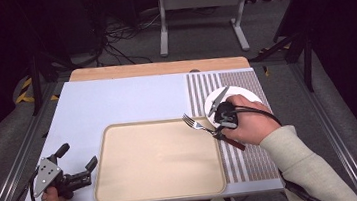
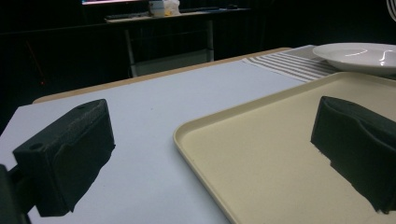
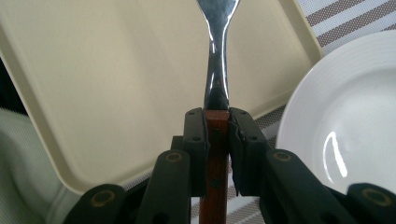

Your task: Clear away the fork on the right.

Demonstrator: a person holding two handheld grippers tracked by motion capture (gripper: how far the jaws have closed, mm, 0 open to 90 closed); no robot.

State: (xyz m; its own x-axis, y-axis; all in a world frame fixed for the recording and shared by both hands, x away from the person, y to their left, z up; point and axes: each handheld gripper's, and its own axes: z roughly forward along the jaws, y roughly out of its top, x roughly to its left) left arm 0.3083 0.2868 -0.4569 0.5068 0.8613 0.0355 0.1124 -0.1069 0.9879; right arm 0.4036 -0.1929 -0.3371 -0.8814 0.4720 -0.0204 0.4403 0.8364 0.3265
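Your right gripper (image 3: pixel 217 128) has its jaws pinching the fork (image 1: pixel 196 124) by the wooden handle, just below where the metal neck begins, and the tines hang over the far right corner of the tray (image 1: pixel 125 186), beside the plate (image 1: pixel 246 95). Expect the fork to be light and stiff; the polished steel looks slippery, so the wood is likely the surer hold, though such a long overhang may let it swivel in the pads. Your left gripper (image 1: pixel 75 164) waits with jaws spread at the tray's left edge, holding nothing
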